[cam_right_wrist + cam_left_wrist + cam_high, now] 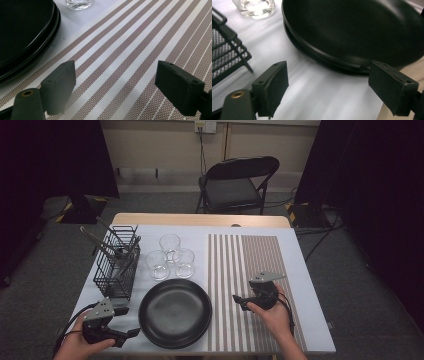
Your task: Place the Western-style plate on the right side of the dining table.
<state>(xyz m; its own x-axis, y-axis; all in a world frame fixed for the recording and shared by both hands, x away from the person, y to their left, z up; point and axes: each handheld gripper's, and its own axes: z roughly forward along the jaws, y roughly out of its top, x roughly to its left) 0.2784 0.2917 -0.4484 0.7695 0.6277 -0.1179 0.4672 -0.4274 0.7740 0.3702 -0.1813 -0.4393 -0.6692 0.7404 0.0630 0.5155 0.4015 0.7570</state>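
Plates (175,312), black and stacked, lie between the two grippers on the white table (310,320), nearest to the left gripper (129,322), whose jaws stand wide apart, holding nothing, with their tips just short of the stack's near-left rim. The right gripper (239,301) is likewise spread wide and empty, poised over the striped placemat (250,265) on the stack's other side and pointing toward it. From above, a wire rack (117,262) holding utensils stands beyond the left gripper, and three glasses (170,257) cluster beyond the plates. The left gripper view shows the plates' (352,32) rim between the jaws, close up. The right gripper view reveals two separate rims stacked (27,37) and the mat's weave (130,55).
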